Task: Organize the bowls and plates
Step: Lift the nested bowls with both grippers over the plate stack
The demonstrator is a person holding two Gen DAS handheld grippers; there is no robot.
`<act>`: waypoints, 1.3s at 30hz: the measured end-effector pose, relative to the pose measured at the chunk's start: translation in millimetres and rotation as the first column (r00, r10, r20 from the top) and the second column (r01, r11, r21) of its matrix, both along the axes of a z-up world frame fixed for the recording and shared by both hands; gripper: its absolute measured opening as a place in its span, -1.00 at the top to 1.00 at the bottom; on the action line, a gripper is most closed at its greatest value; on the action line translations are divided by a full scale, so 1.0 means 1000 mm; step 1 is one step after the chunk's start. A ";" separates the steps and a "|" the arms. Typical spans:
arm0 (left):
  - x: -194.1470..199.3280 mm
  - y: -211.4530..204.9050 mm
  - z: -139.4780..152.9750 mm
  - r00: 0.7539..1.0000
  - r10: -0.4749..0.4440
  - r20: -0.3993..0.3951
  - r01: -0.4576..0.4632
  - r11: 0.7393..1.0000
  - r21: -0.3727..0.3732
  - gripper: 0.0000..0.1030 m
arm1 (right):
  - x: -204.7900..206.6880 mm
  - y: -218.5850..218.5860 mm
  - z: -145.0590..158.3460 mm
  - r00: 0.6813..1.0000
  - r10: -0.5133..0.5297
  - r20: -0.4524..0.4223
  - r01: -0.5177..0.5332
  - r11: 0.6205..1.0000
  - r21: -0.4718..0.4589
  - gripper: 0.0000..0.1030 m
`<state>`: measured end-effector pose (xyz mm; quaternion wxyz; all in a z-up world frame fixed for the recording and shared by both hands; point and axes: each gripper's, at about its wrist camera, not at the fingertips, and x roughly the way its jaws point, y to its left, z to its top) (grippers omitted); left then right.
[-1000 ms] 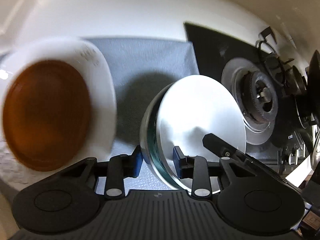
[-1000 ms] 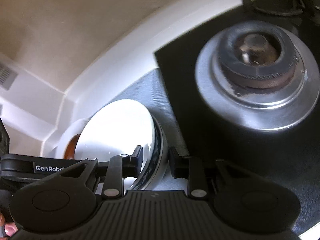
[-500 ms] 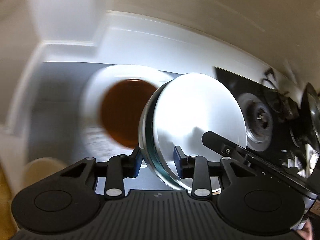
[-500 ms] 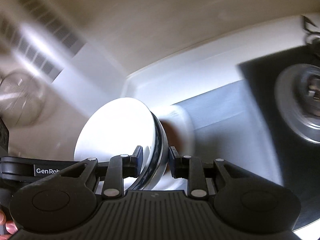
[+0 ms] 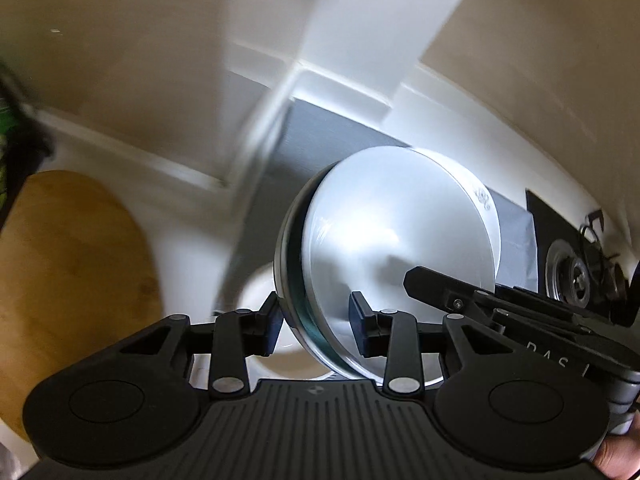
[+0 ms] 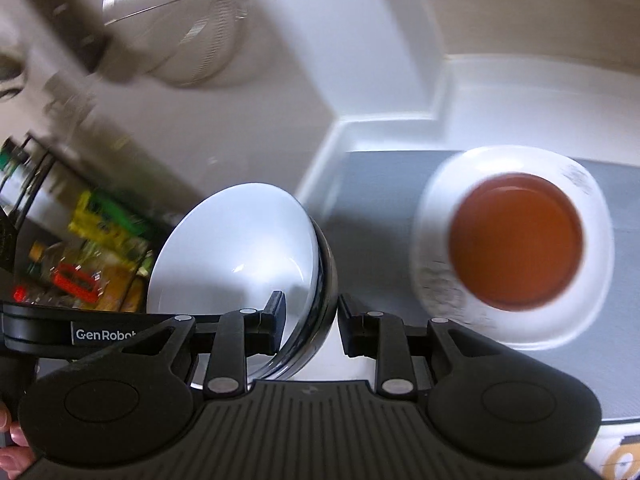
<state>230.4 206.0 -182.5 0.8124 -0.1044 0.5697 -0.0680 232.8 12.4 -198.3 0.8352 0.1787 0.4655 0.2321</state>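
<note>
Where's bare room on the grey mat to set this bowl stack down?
Bare grey mat lies between the held bowl stack and the white plate carrying the brown dish. That plate's side is taken; the stove burner borders the mat's far end.

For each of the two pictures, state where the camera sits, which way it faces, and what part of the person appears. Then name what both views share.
Left wrist: on the left gripper, looking steeply down at the wooden board and counter; fingers at bottom right.
Right wrist: on the right gripper, looking down at the brown plate on the white dish; fingertips at bottom left.
Shared: the white bowl, each gripper clamped on its rim.
</note>
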 end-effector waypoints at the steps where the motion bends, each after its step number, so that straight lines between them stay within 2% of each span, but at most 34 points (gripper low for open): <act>1: -0.001 0.004 0.003 1.000 0.003 0.010 -0.003 1.000 -0.001 0.25 | -0.002 0.006 0.006 1.000 0.020 0.016 -0.020 1.000 -0.014 0.40; 4: -0.010 0.027 0.011 0.999 -0.004 0.036 0.004 1.000 0.001 0.25 | -0.014 0.021 0.018 0.995 0.067 0.071 -0.063 0.996 -0.063 0.41; 8: -0.011 0.038 -0.001 1.000 -0.015 -0.002 0.015 0.999 -0.039 0.25 | -0.027 0.030 0.017 0.993 0.074 0.090 -0.063 0.992 -0.113 0.41; 14: -0.007 0.043 -0.039 0.996 -0.068 -0.062 0.062 0.994 -0.090 0.25 | -0.027 0.033 -0.013 1.000 0.009 0.015 -0.007 0.990 -0.142 0.41; 20: -0.004 0.047 -0.072 0.989 -0.095 -0.116 0.084 0.992 -0.093 0.25 | -0.029 0.041 -0.043 0.999 -0.003 -0.039 -0.005 0.980 -0.199 0.41; 29: 0.012 0.052 -0.106 0.978 -0.106 -0.180 0.088 0.991 -0.106 0.25 | -0.021 0.058 -0.070 1.000 0.021 -0.014 -0.024 0.955 -0.295 0.42; 34: 0.017 0.055 -0.110 0.981 -0.108 -0.159 0.095 0.992 -0.087 0.32 | -0.021 0.064 -0.075 0.999 0.037 0.006 -0.032 0.936 -0.350 0.41; 36: 0.017 0.056 -0.107 0.983 -0.121 -0.140 0.107 0.989 -0.102 0.32 | -0.023 0.063 -0.074 0.999 0.042 0.016 -0.033 0.927 -0.374 0.39; 39: 0.016 0.060 -0.106 0.984 -0.109 -0.139 0.094 0.989 -0.116 0.32 | -0.022 0.054 -0.071 0.999 0.037 0.005 -0.033 0.943 -0.330 0.39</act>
